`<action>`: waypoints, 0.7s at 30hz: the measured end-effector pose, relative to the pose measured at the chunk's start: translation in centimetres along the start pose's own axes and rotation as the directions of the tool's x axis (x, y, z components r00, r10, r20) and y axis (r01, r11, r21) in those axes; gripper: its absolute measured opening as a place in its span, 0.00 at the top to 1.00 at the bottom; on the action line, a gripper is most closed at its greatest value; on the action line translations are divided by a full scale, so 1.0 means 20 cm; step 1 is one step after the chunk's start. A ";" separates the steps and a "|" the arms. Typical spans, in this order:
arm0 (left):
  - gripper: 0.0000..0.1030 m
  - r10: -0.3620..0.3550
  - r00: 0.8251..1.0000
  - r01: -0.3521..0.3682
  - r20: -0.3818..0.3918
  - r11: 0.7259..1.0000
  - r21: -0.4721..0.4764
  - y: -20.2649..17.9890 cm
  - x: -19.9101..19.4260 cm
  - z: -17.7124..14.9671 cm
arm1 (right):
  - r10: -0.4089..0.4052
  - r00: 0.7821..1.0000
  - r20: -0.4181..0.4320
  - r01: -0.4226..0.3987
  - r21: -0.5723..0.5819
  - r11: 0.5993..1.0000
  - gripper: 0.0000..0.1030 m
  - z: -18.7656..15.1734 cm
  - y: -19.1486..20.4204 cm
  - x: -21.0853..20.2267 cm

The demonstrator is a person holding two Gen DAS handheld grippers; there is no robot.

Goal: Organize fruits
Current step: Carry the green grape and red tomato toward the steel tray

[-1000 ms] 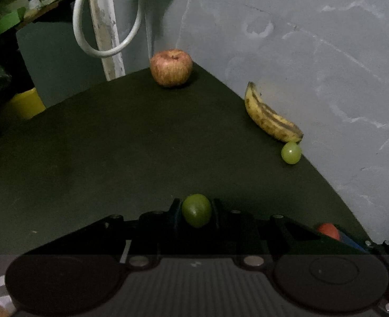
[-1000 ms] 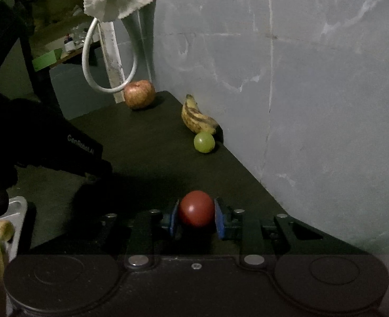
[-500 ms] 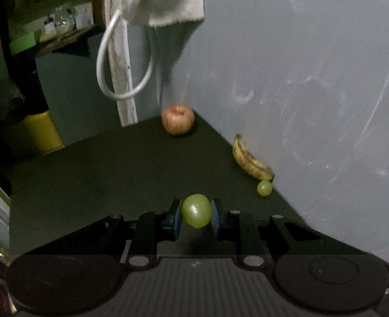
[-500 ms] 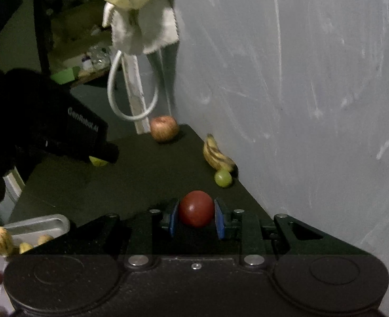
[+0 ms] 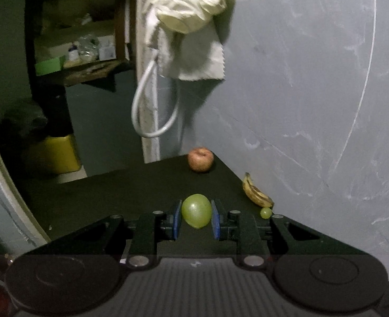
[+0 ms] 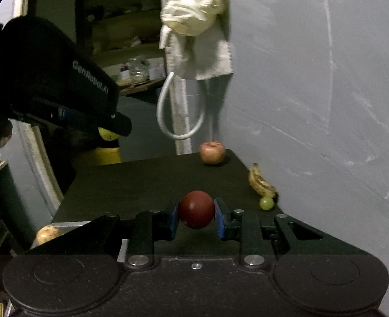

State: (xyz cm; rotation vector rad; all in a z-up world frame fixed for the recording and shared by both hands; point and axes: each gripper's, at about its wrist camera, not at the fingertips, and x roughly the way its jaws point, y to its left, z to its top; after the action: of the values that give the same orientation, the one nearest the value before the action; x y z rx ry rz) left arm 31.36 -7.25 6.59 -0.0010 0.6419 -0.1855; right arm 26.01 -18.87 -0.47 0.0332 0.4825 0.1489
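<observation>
Both tools higher than before, green fruit (image 5: 196,210) and red fruit (image 6: 196,209) clamped

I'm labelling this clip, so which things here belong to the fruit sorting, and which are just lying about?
Job:
green fruit in left gripper
red fruit in right gripper
apple
banana
grape
table

Lying about:
cloth
white hose
yellow tub
shelf clutter

light: dim, grey wall (image 5: 313,79) brightest
tabletop (image 5: 141,185): near-black
blur: hanging cloth (image 6: 194,21) soft
edges: fisheye-bent, dark corners
</observation>
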 end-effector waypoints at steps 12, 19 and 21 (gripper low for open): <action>0.75 0.072 0.997 -0.071 0.006 0.986 -0.150 0.34 -0.29 -0.10 | 0.139 0.990 -0.027 -0.141 -0.110 0.984 0.71 -0.03 0.23 -0.07; 0.75 0.127 0.992 -0.129 -0.024 0.972 -0.195 0.54 -0.41 -0.24 | 0.225 0.972 -0.069 -0.234 -0.169 0.958 0.71 -0.08 0.34 -0.09; 0.75 0.135 0.990 -0.139 -0.034 0.969 -0.205 0.58 -0.43 -0.29 | 0.250 0.964 -0.087 -0.262 -0.189 0.946 0.71 -0.10 0.37 -0.10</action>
State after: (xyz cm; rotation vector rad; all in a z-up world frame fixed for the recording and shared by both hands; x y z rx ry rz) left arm 23.07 5.95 6.42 -0.1552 0.6758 0.0151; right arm 22.40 -11.79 -0.88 -0.1063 0.5226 0.4546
